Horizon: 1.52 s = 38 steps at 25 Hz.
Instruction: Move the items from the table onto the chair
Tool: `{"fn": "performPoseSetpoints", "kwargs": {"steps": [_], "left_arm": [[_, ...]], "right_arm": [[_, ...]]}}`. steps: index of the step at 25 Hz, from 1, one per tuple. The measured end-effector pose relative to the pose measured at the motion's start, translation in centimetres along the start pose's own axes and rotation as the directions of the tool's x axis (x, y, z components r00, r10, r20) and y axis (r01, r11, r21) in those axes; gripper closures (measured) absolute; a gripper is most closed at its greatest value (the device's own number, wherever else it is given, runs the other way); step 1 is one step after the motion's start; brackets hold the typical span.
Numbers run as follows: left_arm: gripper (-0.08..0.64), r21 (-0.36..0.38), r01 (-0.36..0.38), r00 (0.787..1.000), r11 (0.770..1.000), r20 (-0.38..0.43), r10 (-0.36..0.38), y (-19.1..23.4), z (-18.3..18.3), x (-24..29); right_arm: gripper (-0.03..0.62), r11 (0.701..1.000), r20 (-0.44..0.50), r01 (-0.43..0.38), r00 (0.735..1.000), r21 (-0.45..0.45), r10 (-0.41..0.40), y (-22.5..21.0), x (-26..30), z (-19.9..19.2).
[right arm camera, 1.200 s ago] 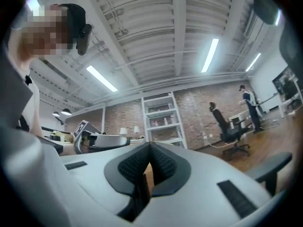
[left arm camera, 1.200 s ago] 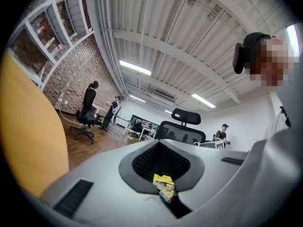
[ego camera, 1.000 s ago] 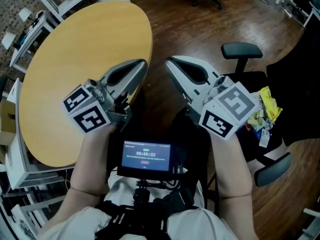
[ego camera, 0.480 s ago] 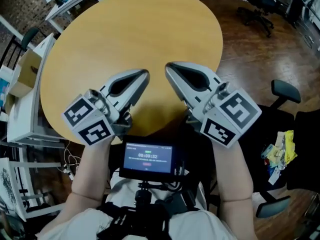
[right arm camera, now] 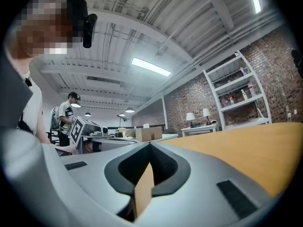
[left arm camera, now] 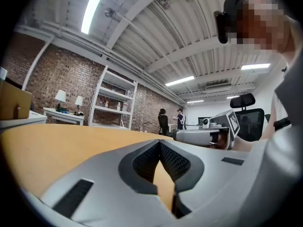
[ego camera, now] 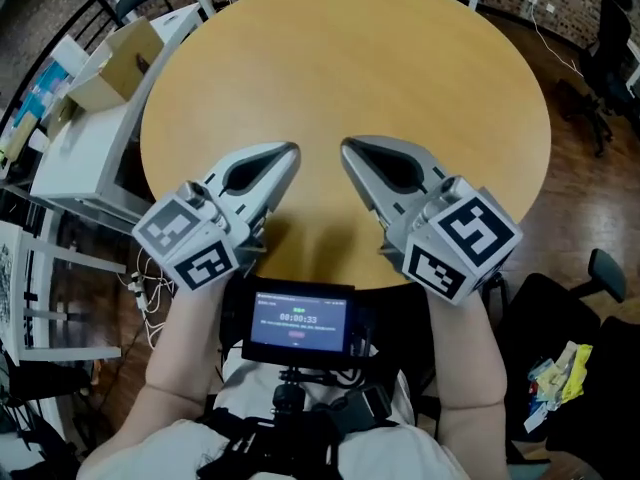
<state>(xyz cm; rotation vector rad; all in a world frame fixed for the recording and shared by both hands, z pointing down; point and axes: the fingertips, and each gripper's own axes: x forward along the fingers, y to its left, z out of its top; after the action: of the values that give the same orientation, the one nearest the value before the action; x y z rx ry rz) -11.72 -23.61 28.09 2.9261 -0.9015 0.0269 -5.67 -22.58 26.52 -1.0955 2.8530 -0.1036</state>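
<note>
Left tongs [ego camera: 288,154] & right tongs [ego camera: 347,149] were shut, empty, over the bench's [ego camera: 350,58] near edge. No items showed on it; items [ego camera: 556,372] lay on the chair [ego camera: 533,313]. Task prob. done, nothing left to grab.

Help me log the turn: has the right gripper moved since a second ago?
Yes: the right gripper swung from above the floor to above the round table.

Round tan wooden table [ego camera: 400,58] fills the far middle; at near right a crumpled yellow packet [ego camera: 565,360] and small items [ego camera: 541,392] lie on the black chair [ego camera: 535,308]
</note>
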Motion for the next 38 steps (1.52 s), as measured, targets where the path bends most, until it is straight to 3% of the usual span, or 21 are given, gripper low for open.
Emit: {"fn": "performPoseSetpoints", "kwargs": {"steps": [6, 17, 22, 25, 38], "left_arm": [[0.551, 0.025, -0.074, 0.997, 0.997, 0.022, 0.074, 4.2, -0.5, -2.2], [0.549, 0.046, -0.046, 0.997, 0.998, -0.062, 0.048, 4.5, -3.4, -1.1], [0.551, 0.032, -0.045, 0.993, 0.998, -0.107, 0.048, 5.2, -4.2, -0.7], [0.551, 0.024, -0.044, 0.992, 0.999, -0.114, 0.046, 5.4, -4.3, -0.7], [0.551, 0.02, -0.044, 0.992, 0.999, -0.12, 0.046, 5.1, -4.4, -0.7]], "right_arm": [[0.591, 1.0, -0.073, -0.025, 0.997, -0.015, 0.024, 1.6, 4.2, -1.9], [0.592, 0.999, -0.132, -0.01, 0.991, 0.033, 0.015, 0.8, 5.2, -4.3], [0.592, 1.0, -0.162, 0.001, 0.987, -0.022, -0.005, 0.4, 5.8, -5.0], [0.592, 0.998, -0.192, -0.011, 0.981, -0.054, 0.001, 0.9, 6.3, -5.6], [0.592, 0.999, -0.207, -0.018, 0.978, -0.04, 0.01, 1.0, 6.2, -6.0]]}}
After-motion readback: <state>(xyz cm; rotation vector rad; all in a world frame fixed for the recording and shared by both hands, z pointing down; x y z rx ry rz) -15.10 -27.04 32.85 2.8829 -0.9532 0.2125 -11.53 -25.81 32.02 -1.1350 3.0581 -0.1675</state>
